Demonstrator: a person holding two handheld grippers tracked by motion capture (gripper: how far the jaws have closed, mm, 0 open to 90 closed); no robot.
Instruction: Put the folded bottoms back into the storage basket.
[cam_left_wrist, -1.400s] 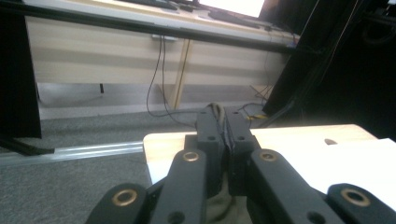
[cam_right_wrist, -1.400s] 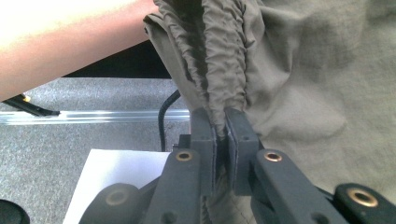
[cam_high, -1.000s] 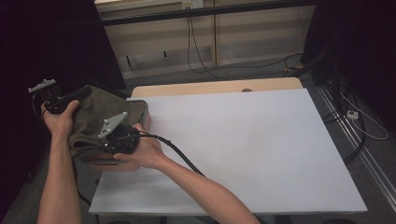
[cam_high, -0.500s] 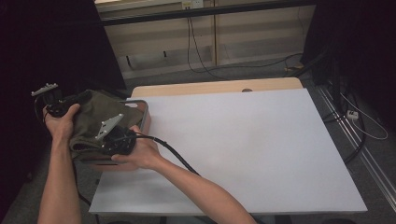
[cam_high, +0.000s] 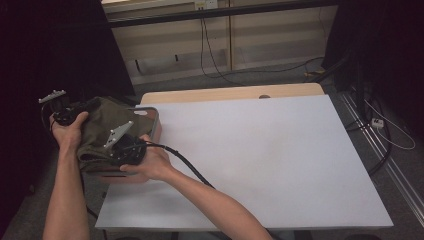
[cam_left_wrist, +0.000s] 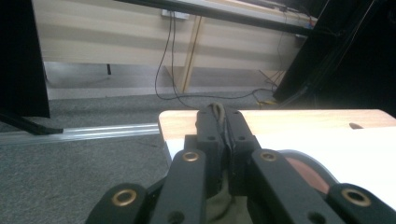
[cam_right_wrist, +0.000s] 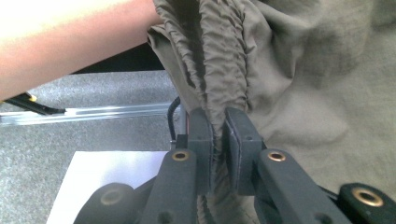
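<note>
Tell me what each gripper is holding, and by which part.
Both hold the olive cloth. The left gripper pinches a thin edge of it; the right gripper is shut on a gathered, puckered band of it, over the tray.

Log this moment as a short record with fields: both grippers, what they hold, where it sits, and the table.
left gripper: shut on the cloth, pinching a thin fold at its far edge
right gripper: shut on the cloth, clamping a gathered, ribbed hem
cloth: olive green, bunched, held between both grippers over the bin
bin: reddish with a grey rim, at the table's left edge, mostly covered by the cloth
table: white top, wooden strip along the far edge
</note>
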